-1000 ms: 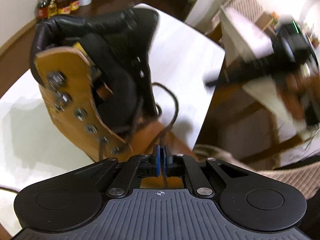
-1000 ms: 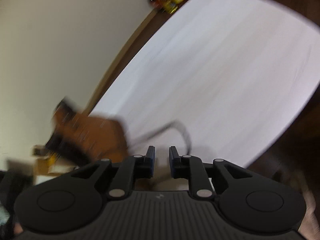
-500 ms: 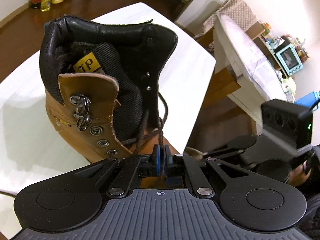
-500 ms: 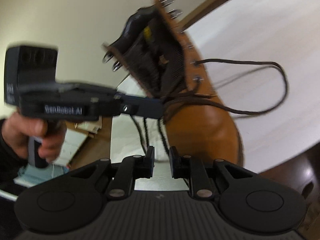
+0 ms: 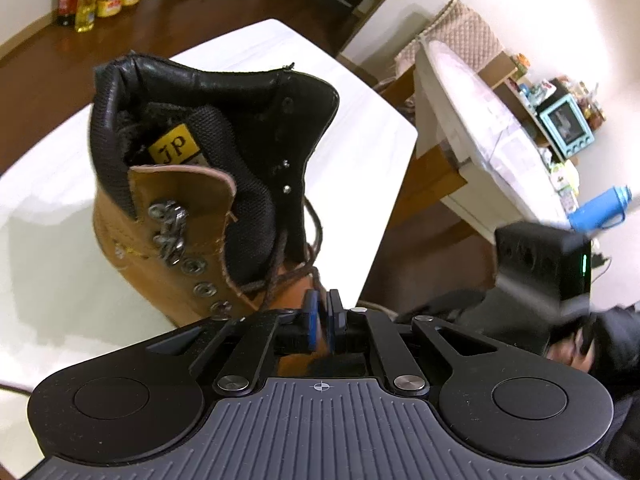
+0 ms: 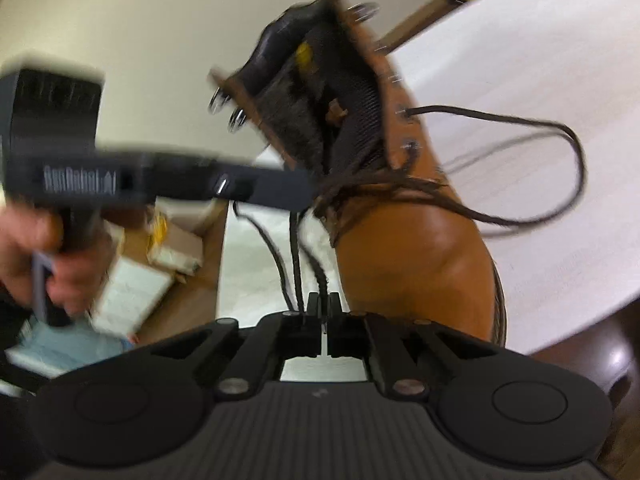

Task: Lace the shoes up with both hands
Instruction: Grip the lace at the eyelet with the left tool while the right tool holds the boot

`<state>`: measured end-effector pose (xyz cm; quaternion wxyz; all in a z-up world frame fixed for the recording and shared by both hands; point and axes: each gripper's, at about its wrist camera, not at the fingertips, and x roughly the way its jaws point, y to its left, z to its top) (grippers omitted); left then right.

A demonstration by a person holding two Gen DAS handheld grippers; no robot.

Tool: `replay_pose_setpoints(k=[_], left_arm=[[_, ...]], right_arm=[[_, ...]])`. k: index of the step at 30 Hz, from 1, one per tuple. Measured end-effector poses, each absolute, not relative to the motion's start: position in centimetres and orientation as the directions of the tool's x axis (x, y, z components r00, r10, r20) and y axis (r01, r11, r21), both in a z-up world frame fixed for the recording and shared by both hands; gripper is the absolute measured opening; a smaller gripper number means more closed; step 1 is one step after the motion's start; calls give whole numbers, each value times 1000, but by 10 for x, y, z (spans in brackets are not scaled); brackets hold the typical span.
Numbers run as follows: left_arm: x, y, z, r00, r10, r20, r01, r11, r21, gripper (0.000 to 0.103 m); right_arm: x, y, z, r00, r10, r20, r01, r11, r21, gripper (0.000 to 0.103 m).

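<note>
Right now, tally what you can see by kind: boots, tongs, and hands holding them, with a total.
Boots: 1, the tan boot
Tongs: 2, left tongs and right tongs
Hands: 2, left hand and right hand
Total: 5

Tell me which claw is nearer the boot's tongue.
Left. The left claw, just eased open with nothing clearly between, sits at the laces below the tongue; the right claw, just closed on a lace end, is beside the toe.
</note>
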<state>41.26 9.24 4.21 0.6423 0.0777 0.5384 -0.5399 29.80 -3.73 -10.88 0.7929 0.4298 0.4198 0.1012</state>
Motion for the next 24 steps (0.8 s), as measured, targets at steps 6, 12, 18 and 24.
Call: replay_pose_setpoints(k=[6, 12, 18, 24], left_arm=[[418, 133, 54, -80, -597, -798, 803, 436, -407, 9], [420, 157, 51, -67, -597, -799, 798, 449, -402, 9], [414, 170, 47, -93, -608, -788, 797, 429, -425, 9], [415, 170, 46, -93, -620, -779, 806, 413, -425, 9]], right_arm=[[286, -80, -112, 801, 449, -395, 341, 200, 918, 3], [307, -86, -115, 836, 401, -374, 349, 137, 927, 3], [330, -83, -119, 796, 458, -395, 363, 162, 918, 3], [342, -95, -127, 757, 537, -372, 376, 109, 920, 3]])
